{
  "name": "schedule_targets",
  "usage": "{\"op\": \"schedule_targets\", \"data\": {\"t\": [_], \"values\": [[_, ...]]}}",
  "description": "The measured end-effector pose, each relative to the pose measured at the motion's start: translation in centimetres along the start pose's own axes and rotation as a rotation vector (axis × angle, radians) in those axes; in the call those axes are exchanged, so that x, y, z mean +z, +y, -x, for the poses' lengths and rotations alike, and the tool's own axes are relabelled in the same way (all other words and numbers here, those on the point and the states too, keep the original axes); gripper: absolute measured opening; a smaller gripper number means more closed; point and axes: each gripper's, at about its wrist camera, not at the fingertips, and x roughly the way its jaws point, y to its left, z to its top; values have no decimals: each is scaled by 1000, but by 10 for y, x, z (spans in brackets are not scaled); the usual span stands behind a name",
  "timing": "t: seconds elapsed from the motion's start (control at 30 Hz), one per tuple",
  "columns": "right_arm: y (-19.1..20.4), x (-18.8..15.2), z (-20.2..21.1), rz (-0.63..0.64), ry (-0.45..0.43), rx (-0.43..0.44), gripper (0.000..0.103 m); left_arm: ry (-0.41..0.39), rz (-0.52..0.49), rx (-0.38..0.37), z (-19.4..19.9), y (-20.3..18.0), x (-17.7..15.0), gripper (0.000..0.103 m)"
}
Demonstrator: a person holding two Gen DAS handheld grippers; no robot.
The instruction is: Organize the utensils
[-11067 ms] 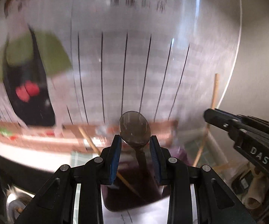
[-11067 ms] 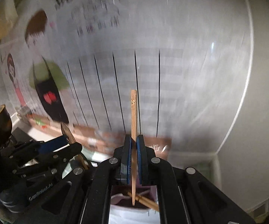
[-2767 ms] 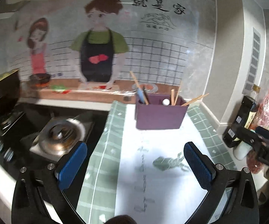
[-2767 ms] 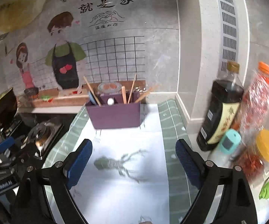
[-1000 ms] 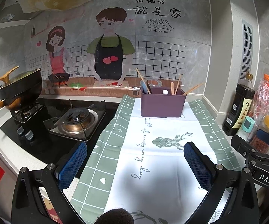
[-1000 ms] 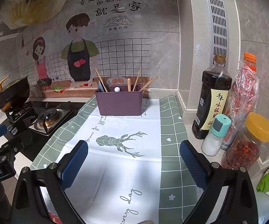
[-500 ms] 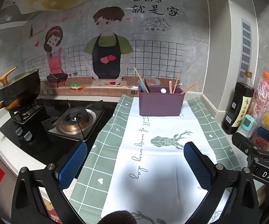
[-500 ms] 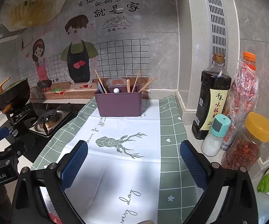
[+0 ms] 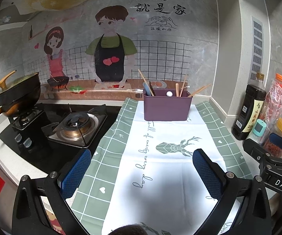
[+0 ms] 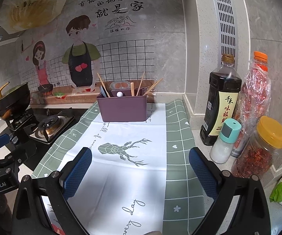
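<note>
A purple utensil box (image 9: 167, 107) stands at the far end of the green and white cloth (image 9: 160, 166), against the wall. It holds wooden chopsticks (image 9: 198, 90), a spoon (image 9: 147, 88) and a white-tipped utensil. It also shows in the right wrist view (image 10: 123, 107). My left gripper (image 9: 141, 174) is open and empty, held well back over the near end of the cloth. My right gripper (image 10: 140, 168) is open and empty, also far back from the box.
A gas stove (image 9: 76, 125) and a black pan (image 9: 17, 96) are on the left. A soy sauce bottle (image 10: 220, 101), a salt shaker (image 10: 225, 141), a chilli bottle (image 10: 255, 90) and a chilli jar (image 10: 258, 148) stand on the right by the wall.
Both grippers have let go of their utensils, opened and drawn back from the box. Over the last second the views barely shift.
</note>
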Motion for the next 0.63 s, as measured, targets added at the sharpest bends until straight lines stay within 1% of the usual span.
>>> {"op": "schedule_targets", "data": {"t": [0.63], "values": [[2, 0, -5, 15, 9, 4, 99, 3, -1, -2, -8, 4, 0, 103]]}}
